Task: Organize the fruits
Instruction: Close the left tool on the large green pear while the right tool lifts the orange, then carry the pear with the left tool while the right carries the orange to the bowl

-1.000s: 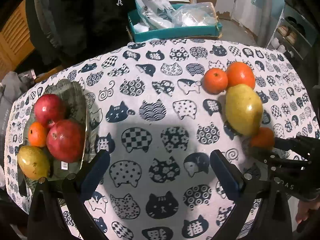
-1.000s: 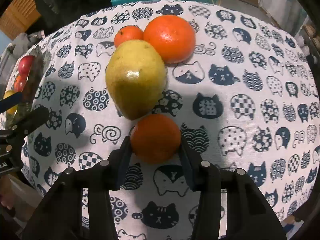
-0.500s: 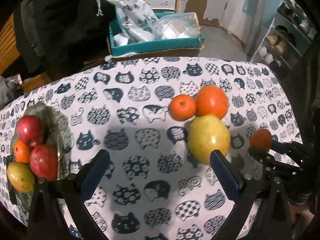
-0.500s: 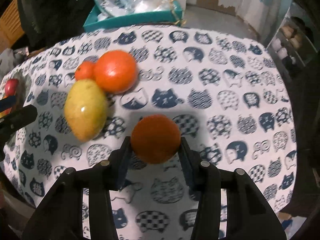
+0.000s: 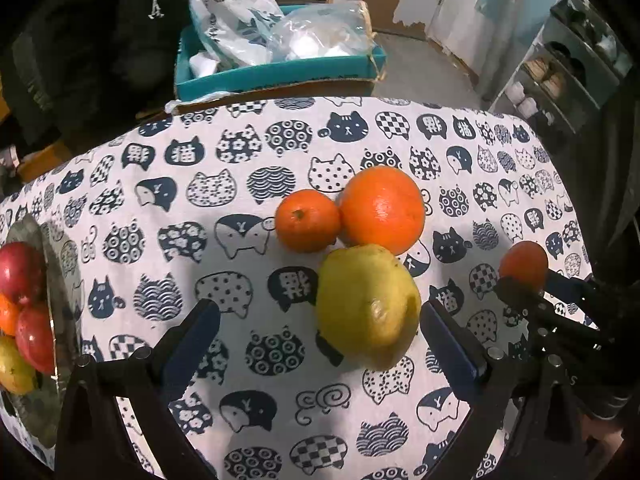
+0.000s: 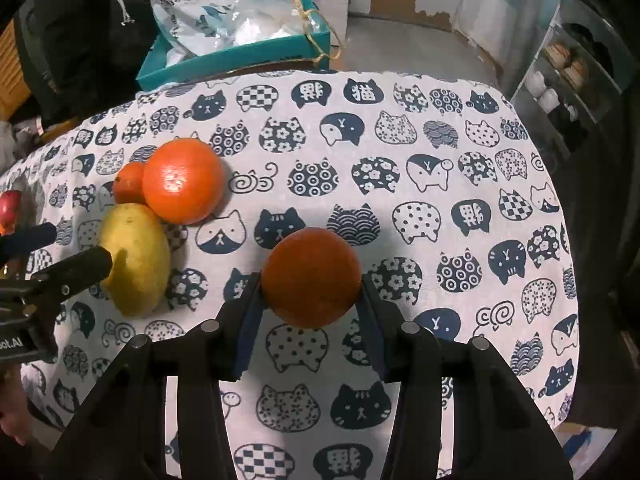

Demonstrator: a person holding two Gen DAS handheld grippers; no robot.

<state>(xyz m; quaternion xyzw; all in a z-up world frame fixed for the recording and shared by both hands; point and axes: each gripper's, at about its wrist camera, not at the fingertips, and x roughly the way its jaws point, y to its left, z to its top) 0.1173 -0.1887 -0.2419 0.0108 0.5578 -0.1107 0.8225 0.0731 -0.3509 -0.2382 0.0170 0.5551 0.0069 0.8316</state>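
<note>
Cotton cat-print tablecloth [image 5: 248, 152] is your landmark. Left gripper [image 5: 320, 332]: jaws spread, empty, nearing the yellow mango [image 5: 368, 304] at the cloth's centre. Right gripper [image 6: 312, 300]: pinching one small orange [image 6: 311, 277] clear of the cloth. Counted loose: one mango, one large orange [image 5: 382, 208], one mandarin [image 5: 307, 220], all touching. The mango looks heavy, smooth, bruisable; take it across its middle. A fruit dish [image 5: 60, 248] sits at the cloth's left edge.
</note>
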